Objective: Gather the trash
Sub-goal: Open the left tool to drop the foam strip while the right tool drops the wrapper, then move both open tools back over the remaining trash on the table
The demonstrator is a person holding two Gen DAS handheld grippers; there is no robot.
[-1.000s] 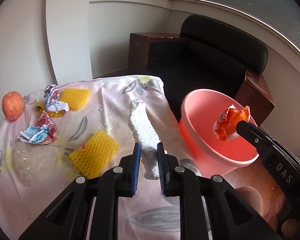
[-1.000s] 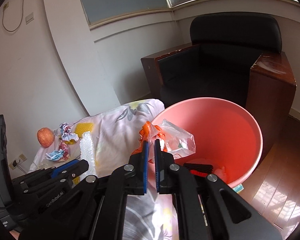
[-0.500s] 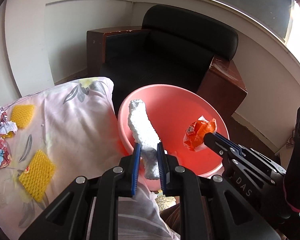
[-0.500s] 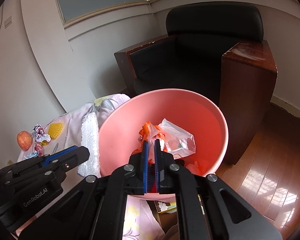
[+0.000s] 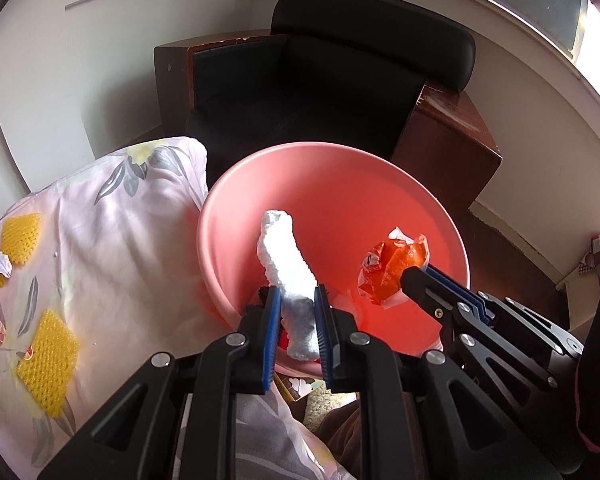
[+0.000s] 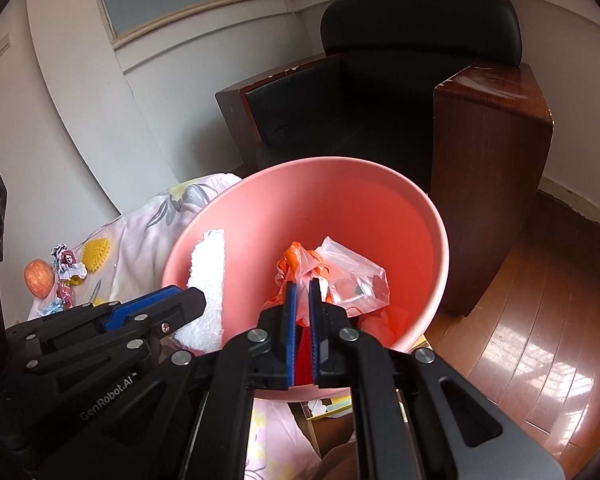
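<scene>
Over pink bin, upright foam strip

bin right of table | armchair behind bin

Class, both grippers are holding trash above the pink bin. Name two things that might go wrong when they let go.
1. The white foam strip in the left gripper is long and tilted toward the pink bin's near rim; released here, it may catch the edge and tip out.
2. The orange wrapper in the right gripper is light crumpled plastic; it might cling to the pads rather than drop.
</scene>
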